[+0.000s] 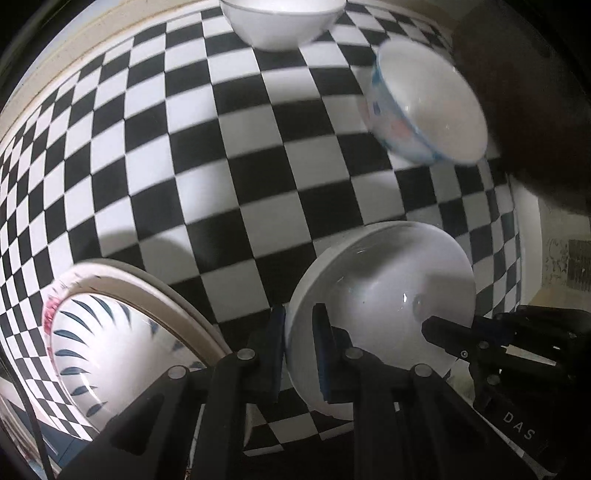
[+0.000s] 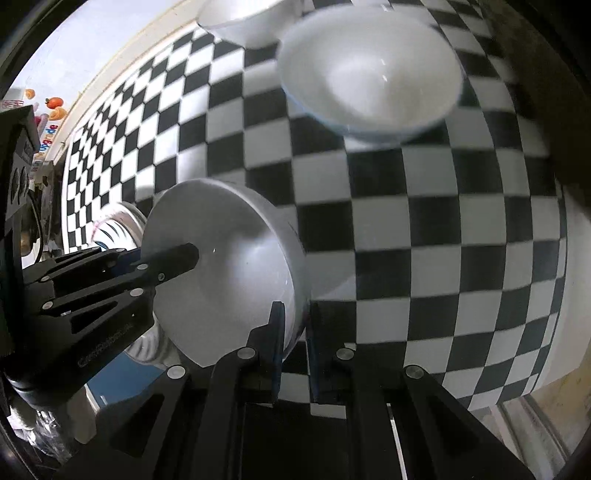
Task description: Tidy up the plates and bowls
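Observation:
A plain white bowl is held tilted above the checkered table by both grippers. My left gripper is shut on its left rim. My right gripper is shut on the opposite rim of the same white bowl. The right gripper's finger shows inside the bowl in the left wrist view. The left gripper's finger shows inside it in the right wrist view. A bowl with blue and pink pattern stands farther back, also in the right wrist view.
A stack with a blue-leaf patterned dish lies at the left, seen too in the right wrist view. Another white bowl stands at the far edge of the checkered table. A dark object is at the right.

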Demonstrator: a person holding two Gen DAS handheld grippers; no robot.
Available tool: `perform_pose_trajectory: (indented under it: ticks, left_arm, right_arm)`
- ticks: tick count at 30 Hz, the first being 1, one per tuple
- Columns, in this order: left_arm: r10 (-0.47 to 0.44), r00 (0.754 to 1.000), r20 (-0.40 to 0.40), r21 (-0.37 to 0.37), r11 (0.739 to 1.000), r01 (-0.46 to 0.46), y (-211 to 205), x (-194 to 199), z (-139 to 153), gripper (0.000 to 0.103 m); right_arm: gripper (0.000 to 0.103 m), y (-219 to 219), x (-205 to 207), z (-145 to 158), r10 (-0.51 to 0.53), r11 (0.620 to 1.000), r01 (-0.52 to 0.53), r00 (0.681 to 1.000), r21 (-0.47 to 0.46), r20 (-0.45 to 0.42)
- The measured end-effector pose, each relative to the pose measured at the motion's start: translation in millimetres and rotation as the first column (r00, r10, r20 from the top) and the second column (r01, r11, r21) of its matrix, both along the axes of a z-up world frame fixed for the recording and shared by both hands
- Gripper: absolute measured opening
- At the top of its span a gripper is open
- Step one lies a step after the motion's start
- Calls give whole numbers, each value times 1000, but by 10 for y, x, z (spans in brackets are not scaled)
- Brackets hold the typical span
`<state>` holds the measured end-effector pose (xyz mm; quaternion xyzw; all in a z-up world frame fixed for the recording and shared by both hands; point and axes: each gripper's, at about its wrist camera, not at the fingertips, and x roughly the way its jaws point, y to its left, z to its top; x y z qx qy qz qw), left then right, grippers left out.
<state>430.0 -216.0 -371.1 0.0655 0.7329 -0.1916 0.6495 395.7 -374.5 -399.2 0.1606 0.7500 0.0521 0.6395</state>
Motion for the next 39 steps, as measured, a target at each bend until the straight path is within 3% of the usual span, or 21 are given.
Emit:
perform_pose_trajectory:
  ticks: [13,21,28,32,34,36,39]
  left_arm:
    - [-25,1000,-14,38,999,25,-96,-142,-180,13]
    - [-20,1000,-1,44,999,20,-386,-237,-269,15]
    - [-7,1000,-20,36,999,8,-427,-266,-259,15]
    - [44,999,27,10,999,-44,-306,-213,26,18]
    - [63,995,80,-5,998,-63,-278,-155,229,18]
    - [75,989,131,-20,997,-73,-292,-63,398,18]
    - [81,982,172,-38,996,-76,-383,193,522,22]
  right_arm:
    - [12,5,-201,-265,-8,1000,9,999,13,-42]
    - [12,30,-159,-322,-3,1000,4,999,23,-52]
    - [13,-153,-120,-296,4,1000,-2,998,31,-66]
    - [13,-260,-96,-115,-10,999,11,999,42,-41]
    - [18,-338,-78,59,-20,999,20,1000,27,-2]
    - [34,-468,-28,290,-45,999,45,997,3,60]
    - [45,-671,126,575,-82,996,88,985,-28,152]
